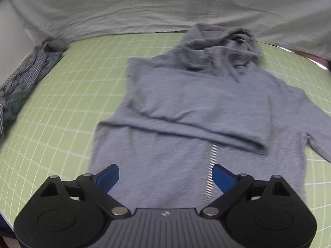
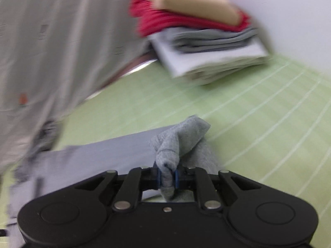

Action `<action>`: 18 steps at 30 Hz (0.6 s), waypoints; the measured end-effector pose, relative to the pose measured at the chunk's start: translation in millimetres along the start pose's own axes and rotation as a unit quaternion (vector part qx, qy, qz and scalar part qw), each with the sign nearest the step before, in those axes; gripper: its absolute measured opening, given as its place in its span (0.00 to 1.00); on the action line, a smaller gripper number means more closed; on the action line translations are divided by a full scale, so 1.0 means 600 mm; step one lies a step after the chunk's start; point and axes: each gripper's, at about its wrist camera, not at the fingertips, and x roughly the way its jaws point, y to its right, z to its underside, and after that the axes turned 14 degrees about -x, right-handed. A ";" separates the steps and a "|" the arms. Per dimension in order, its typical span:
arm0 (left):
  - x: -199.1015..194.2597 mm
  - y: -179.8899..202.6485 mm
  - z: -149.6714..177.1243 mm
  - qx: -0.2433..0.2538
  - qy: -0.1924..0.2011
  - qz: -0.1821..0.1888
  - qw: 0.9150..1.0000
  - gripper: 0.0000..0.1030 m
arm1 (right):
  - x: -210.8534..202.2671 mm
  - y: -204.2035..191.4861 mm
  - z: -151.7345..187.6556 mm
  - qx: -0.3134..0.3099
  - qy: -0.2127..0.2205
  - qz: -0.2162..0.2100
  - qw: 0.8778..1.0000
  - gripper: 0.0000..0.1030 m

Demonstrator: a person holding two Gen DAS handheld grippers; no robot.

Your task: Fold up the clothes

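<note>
A grey zip hoodie point(image 1: 196, 111) lies face up on the green grid mat point(image 1: 68, 95) that covers the table, its hood toward the far edge and one sleeve already laid across the chest. The left hand-held gripper point(image 1: 165, 177) hovers over the hem near the near edge, its blue pads spread wide apart and holding nothing. The right hand-held gripper point(image 2: 167, 177) is clamped tight on a bunched end of the hoodie's other sleeve point(image 2: 182, 136), which stands up in a crumpled peak just above the jaws. A stack of folded clothes point(image 2: 206, 47), red on top of grey and white, sits toward the far edge of the table, and a striped garment point(image 1: 24, 78) is heaped at its left edge. The main risk, as I judge it, is in the pinch: only a small wad of knit fabric is held, so a quick pull could slip it free and drop the sleeve short of the body, or drag the whole hoodie across the mat and undo the sleeve that is already folded, since the left hand-held gripper is not pinning anything down. The right view is heavily blurred, so how much cloth sits between the pads cannot be told.
</note>
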 end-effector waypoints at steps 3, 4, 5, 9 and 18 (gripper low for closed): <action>0.004 -0.044 0.000 -0.017 -0.002 -0.005 1.000 0.93 | -0.012 -0.074 0.011 -0.012 -0.002 -0.039 0.999 0.12; 0.006 -0.058 -0.001 -0.021 -0.003 -0.004 1.000 0.93 | -0.015 -0.097 0.016 -0.010 -0.003 -0.054 0.998 0.12; 0.008 -0.072 -0.002 -0.025 -0.006 -0.003 1.000 0.93 | -0.016 -0.119 0.020 -0.006 -0.006 -0.067 0.998 0.12; 0.013 -0.125 -0.009 -0.033 -0.011 0.000 0.999 0.93 | -0.010 -0.202 0.036 0.009 -0.023 -0.108 0.994 0.12; 0.047 -0.236 -0.041 -0.037 -0.027 0.018 0.999 0.93 | 0.042 -0.341 0.057 0.164 -0.055 -0.178 0.969 0.12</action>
